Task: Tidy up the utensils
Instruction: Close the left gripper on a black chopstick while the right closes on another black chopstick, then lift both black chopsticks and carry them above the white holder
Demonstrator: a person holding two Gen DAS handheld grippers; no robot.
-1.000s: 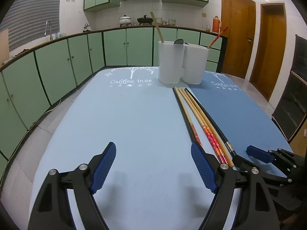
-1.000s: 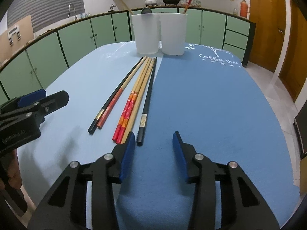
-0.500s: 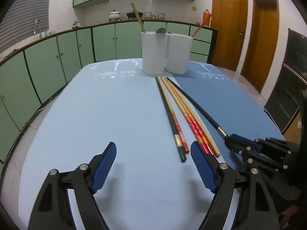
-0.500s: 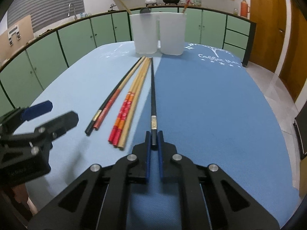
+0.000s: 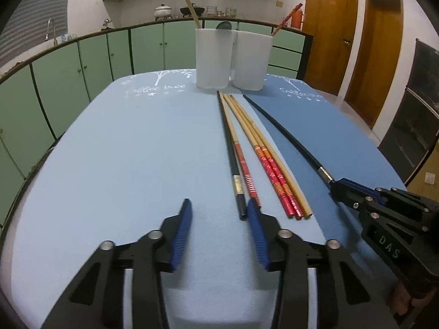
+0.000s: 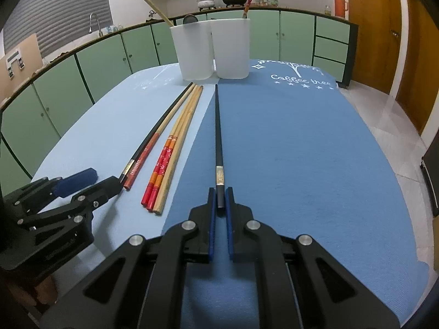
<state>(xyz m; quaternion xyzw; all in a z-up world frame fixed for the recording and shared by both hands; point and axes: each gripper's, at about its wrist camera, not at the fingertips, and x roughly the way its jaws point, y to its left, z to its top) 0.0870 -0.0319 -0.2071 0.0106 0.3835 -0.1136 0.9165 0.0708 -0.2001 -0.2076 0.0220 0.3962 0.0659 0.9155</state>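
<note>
Reading "Coffee tree" on cloth (image 6: pixel 301 137) | right claw (image 6: pixel 219 192) clamps black chopstick (image 6: pixel 218 126)

Black chopstick (image 6: pixel 218 139); red-orange banded chopsticks (image 6: pixel 160 176); blue tablecloth (image 6: pixel 301 150).

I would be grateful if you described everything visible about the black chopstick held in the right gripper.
The black chopstick is slim, dark and tapered, with a pale metallic band near its thick end. That end sits clamped between the right gripper pads. It points away toward the white holder, over the darker blue mat, apart from the other chopsticks. Whether its tip touches the mat is unclear.
</note>
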